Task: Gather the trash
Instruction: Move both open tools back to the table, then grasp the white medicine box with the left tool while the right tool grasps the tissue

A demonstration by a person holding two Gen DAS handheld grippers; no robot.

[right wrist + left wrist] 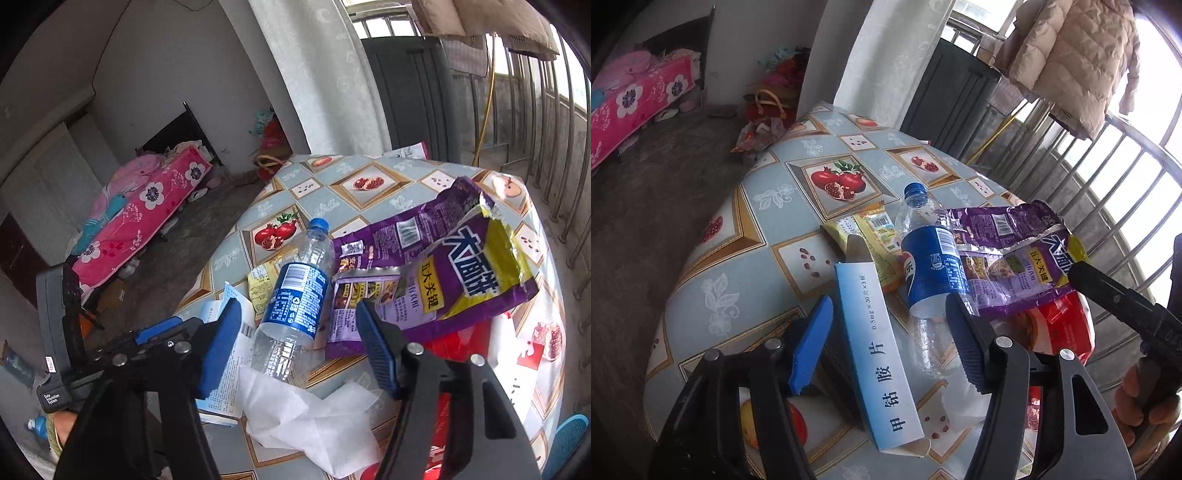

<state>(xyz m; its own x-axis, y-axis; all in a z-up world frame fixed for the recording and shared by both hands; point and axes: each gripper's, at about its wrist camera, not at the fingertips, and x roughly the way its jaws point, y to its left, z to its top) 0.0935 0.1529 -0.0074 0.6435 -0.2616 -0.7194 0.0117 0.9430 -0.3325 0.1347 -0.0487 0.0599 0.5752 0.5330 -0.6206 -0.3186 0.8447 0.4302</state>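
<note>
Trash lies on a table with a fruit-print cloth (768,199). In the left wrist view my left gripper (886,343) is open, its fingers on either side of a white and blue medicine box (875,350) and the base of an empty plastic bottle (931,269). A purple snack bag (1015,258), a yellow wrapper (871,236) and a red bag (1060,325) lie beyond. In the right wrist view my right gripper (299,347) is open around the bottle (295,295), above a white tissue (314,417). The purple bag (454,269) lies to its right.
A bed with a pink floral cover (147,206) stands far left. A white curtain (325,74) and a dark cabinet (410,92) stand behind the table. Metal window bars (1108,177) run along the right. A padded jacket (1071,55) hangs there.
</note>
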